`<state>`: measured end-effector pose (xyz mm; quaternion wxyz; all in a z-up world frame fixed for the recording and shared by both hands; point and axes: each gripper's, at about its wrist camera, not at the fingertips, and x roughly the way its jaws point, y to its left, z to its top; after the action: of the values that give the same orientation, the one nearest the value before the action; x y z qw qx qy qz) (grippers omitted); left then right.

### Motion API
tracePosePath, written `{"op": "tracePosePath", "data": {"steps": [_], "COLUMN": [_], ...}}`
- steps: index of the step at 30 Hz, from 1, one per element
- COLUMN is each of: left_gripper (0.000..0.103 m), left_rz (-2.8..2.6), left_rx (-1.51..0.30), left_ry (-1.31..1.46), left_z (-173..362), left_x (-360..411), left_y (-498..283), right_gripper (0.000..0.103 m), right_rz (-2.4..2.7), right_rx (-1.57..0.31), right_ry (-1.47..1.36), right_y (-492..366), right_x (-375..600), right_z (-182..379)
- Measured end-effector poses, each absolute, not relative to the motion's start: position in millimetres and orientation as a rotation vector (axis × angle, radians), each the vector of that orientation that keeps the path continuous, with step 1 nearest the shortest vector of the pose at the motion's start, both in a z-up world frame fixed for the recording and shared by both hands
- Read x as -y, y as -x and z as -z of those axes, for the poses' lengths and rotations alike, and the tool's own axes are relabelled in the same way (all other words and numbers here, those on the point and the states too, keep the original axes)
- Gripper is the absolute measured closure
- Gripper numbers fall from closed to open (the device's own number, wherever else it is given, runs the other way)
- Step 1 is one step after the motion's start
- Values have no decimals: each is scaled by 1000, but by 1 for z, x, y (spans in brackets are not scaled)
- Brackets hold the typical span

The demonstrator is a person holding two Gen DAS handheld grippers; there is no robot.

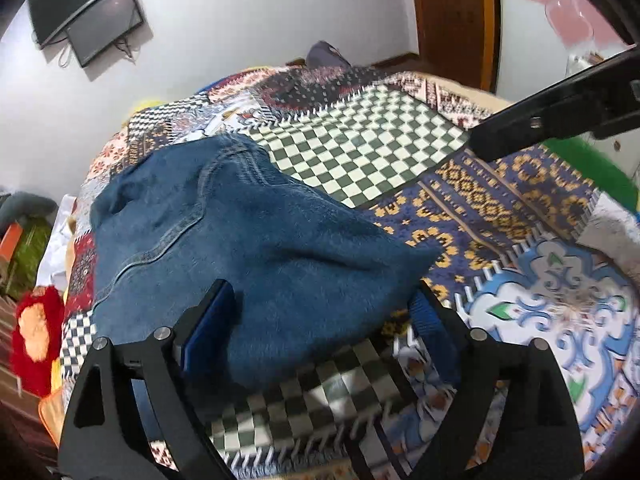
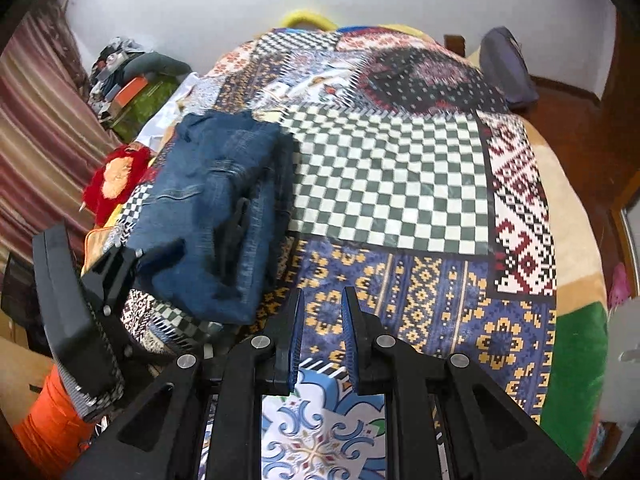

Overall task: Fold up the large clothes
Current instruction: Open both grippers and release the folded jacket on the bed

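Observation:
A folded pair of blue jeans [image 1: 240,232] lies on the left part of the patterned bedspread [image 1: 360,148]. My left gripper [image 1: 324,300] is wide open, its two blue-padded fingers [image 1: 216,320] on either side of the near end of the jeans. In the right wrist view the jeans [image 2: 224,200] form a thick folded stack, with the left gripper [image 2: 120,268] at their near left edge. My right gripper [image 2: 322,320] is empty over the bedspread [image 2: 420,280], to the right of the jeans, with a narrow gap between its pads. It also shows in the left wrist view [image 1: 500,136] at upper right.
A red and orange plush toy [image 2: 116,176] lies at the bed's left edge. A dark pillow [image 2: 508,72] sits at the far corner. A cluttered green box [image 2: 140,92] stands beside the bed. A TV [image 1: 92,12] hangs on the wall.

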<state>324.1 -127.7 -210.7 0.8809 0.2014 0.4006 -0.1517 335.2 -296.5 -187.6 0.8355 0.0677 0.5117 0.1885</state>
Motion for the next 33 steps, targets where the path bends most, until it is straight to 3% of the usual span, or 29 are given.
{"op": "tracePosePath", "data": {"steps": [13,23,33], "left_gripper": [3,2,0], "left_rz": [97,71,94], "left_rx": [-770,-951,-983], "left_ry": [-112,111,176], "left_z": [152,213,243], "left_x": [-12,-70,-72], "left_y": [-317,-344,-338], "right_gripper": [89,89,89], "right_rz": [-555,-484,-495], "right_rx": [-1005,-1016,-1013], "right_ry": [4,300,275], "right_y": [-339,-364,-364], "right_x": [208,144,162], "right_z": [155,204,233]}}
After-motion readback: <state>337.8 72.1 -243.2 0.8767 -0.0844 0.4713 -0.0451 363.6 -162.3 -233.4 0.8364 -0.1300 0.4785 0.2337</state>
